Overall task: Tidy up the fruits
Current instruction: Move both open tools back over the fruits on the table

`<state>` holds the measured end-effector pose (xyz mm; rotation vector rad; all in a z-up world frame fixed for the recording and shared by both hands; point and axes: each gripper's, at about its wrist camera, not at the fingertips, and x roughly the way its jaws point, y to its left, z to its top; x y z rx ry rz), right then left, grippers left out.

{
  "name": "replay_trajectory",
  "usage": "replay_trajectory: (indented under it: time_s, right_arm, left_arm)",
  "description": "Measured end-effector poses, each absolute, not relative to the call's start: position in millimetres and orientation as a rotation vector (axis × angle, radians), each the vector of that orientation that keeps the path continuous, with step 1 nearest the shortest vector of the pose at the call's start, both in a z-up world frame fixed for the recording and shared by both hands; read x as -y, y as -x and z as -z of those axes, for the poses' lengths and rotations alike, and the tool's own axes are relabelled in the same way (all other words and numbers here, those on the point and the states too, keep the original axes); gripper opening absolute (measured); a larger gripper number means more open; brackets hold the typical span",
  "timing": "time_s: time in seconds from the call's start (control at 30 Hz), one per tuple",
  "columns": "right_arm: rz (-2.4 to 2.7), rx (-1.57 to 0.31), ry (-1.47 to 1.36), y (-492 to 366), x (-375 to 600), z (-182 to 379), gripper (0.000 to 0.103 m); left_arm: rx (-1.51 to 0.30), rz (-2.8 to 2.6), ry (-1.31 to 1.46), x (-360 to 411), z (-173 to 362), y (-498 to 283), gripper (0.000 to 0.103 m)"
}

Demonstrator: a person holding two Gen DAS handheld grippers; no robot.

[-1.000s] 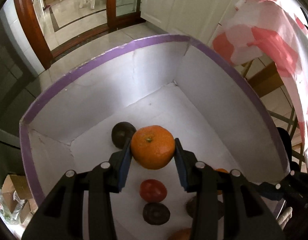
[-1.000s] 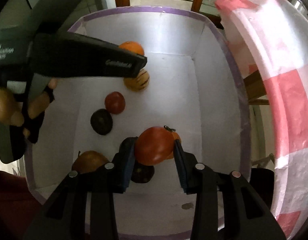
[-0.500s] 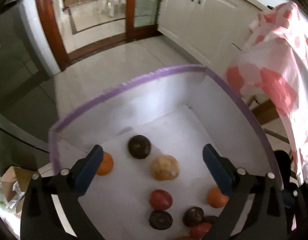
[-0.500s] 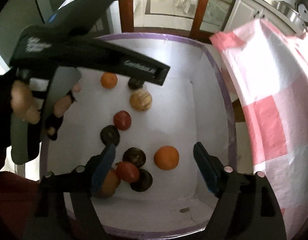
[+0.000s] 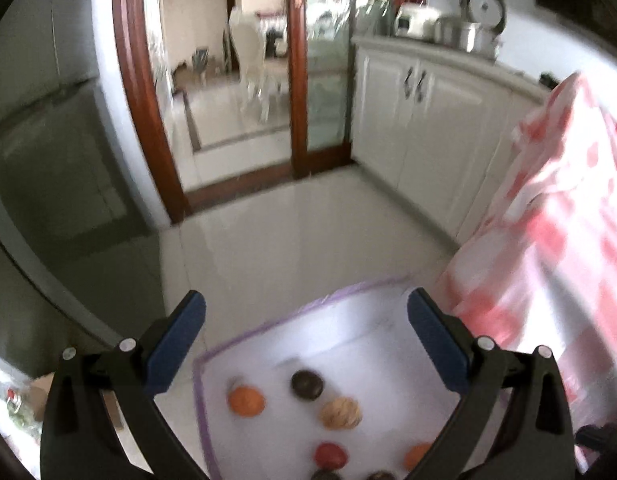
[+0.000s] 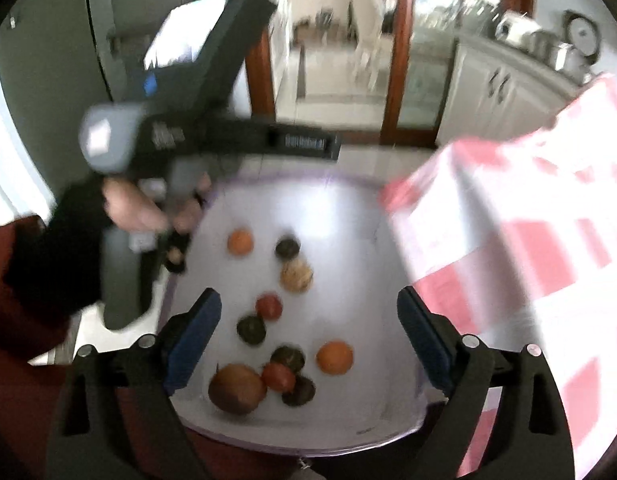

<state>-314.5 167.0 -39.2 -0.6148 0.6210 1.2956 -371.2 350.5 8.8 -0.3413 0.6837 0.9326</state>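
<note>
A white box with a purple rim [image 5: 268, 330] [image 6: 292, 179] stands on the floor and holds several fruits. Among them are an orange [image 5: 246, 400] [image 6: 240, 242], a dark round fruit [image 5: 306, 385] [image 6: 287, 247], a tan striped fruit [image 5: 340, 412] [image 6: 296, 275], a red tomato [image 6: 278, 376], a second orange [image 6: 334, 357] and a large brown fruit [image 6: 237, 388]. My left gripper [image 5: 307, 300] hangs open and empty high above the box's far edge. My right gripper [image 6: 308, 296] is above the box, its jaws opening with nothing between them. A hand [image 6: 128, 208] holds the left gripper's body over the left rim.
A pink and white checked cloth [image 5: 548, 260] [image 6: 528, 240] hangs close on the right of the box. Beyond it are the pale tiled floor [image 5: 288, 232], white cabinets [image 5: 428, 128], a wood-framed glass door [image 5: 300, 80] and a grey appliance [image 5: 48, 180] on the left.
Both grippers opened, letting the orange and the red tomato drop into the box. Both have since risen and tilted up, so the box looks smaller and lower.
</note>
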Motion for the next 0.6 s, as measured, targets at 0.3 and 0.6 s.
replay_trajectory:
  time_s: [0.3,0.6]
  right_arm:
    - [-1.159,-0.316,0.251,271,-66,-61,0.087]
    - [-0.777,-0.305,0.035,179,30,-73,0.087]
  left_arm:
    - [-0.532,-0.764,0.152,-288,-80,295,0.101]
    - [-0.639,-0.302,0.154,-196,-84,145,0.101]
